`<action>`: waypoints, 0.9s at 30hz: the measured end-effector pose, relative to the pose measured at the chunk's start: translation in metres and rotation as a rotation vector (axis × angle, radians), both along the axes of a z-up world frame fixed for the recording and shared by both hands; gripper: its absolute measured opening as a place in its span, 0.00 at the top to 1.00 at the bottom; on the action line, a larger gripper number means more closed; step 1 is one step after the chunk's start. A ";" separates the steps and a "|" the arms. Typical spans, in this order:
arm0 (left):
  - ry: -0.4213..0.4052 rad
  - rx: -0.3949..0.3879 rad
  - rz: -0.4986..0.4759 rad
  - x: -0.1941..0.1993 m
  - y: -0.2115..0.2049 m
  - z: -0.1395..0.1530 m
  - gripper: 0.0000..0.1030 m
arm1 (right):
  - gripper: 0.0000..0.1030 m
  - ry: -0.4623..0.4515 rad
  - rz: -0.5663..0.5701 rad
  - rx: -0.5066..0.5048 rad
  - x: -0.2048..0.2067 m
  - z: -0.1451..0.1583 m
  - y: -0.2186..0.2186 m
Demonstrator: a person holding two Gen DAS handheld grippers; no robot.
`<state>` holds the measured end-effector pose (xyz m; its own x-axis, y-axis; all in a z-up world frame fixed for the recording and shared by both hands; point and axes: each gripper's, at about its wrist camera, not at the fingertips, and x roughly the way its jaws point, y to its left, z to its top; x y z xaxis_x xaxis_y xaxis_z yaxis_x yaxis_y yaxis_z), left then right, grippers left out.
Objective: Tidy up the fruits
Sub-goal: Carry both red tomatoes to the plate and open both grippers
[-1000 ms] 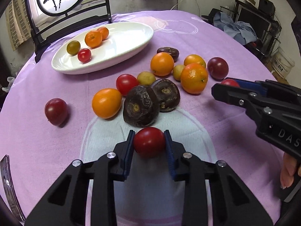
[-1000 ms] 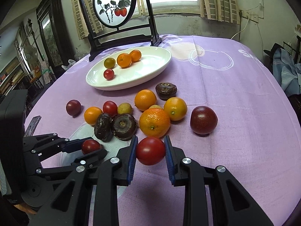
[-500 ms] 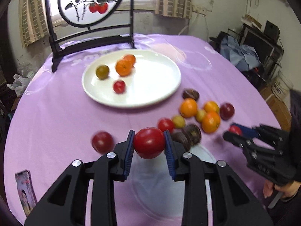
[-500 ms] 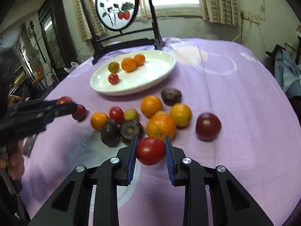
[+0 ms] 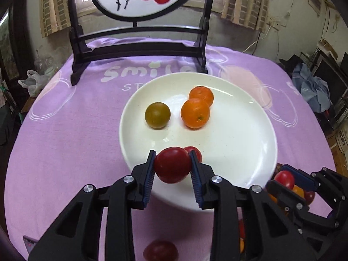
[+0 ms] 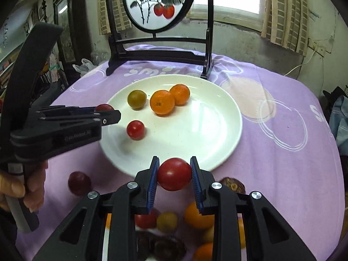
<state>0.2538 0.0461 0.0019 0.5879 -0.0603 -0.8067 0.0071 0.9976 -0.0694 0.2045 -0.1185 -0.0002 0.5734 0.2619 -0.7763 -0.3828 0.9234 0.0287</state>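
Tomatoes are what I have in both tools: my left gripper point(image 5: 173, 165) is clamped on a red tomato point(image 5: 171, 164) over the near rim of the white plate point(image 5: 250, 143), and my right gripper point(image 6: 174, 174) has a second red tomato point(image 6: 174, 174) between its blue pads just short of that rim; its jaws have just been easing apart a little, though the pads look to be touching the fruit. On the plate I see a green tomato point(image 5: 157, 115), two oranges point(image 5: 195, 113) touching each other, and a small red tomato point(image 6: 135, 129) near the left edge. The plate's right half is bare and gives me room. Its far rim sits just beside the foot of the dark wooden screen stand point(image 5: 139, 50). Loose fruit lies on the purple tablecloth point(image 6: 282, 152) beneath my right tool, including a dark red one point(image 6: 79, 183) off to the left, apart from the rest.
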 end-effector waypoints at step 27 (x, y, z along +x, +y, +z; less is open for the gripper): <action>-0.043 -0.016 0.030 -0.145 -0.032 -0.011 0.07 | 0.29 0.018 -0.093 0.143 -0.114 -0.010 -0.102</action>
